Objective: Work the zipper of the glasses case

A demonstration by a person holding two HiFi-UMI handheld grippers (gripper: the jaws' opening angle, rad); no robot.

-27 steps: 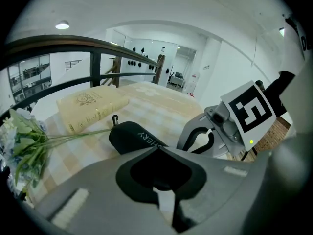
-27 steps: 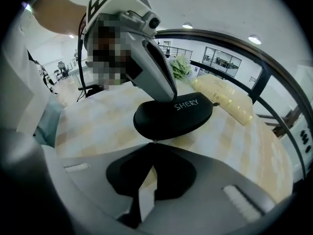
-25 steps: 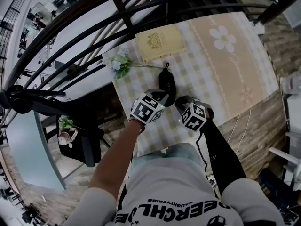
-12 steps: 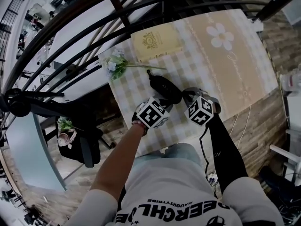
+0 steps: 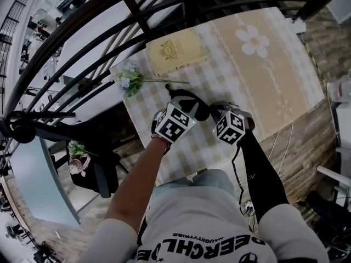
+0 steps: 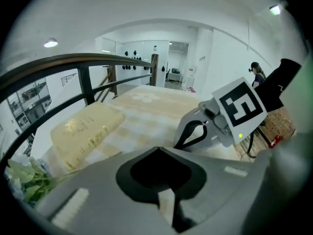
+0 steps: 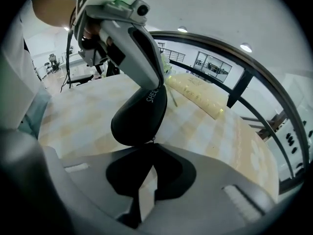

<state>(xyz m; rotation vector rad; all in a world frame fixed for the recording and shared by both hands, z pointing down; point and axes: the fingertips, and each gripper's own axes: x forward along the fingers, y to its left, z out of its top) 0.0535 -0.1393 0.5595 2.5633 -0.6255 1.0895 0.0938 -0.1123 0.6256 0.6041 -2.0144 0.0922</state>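
Note:
The black glasses case [image 5: 193, 101] lies slanted on the checked tablecloth [image 5: 263, 86], between my two grippers. In the right gripper view the case [image 7: 139, 116] fills the middle. Its small zipper pull [image 7: 149, 140] runs into the tips of my right gripper [image 7: 152, 145], which is shut on it. My left gripper [image 5: 184, 107] lies over the far part of the case, one of its grey fingers [image 7: 141, 43] resting across it. In its own view the left gripper [image 6: 157, 149] has its jaws together, and the case is hidden beneath them.
A cream book [image 5: 174, 51] lies at the table's far side, with a sprig of artificial flowers [image 5: 129, 80] to its left. A dark metal railing [image 5: 131, 10] curves behind the table. The cloth has a daisy print [image 5: 252, 41] at the far right.
The case has swung from lengthwise to slanted, its loop end now pointing up-left. Both grippers have shifted with it, the right one a little to the right.

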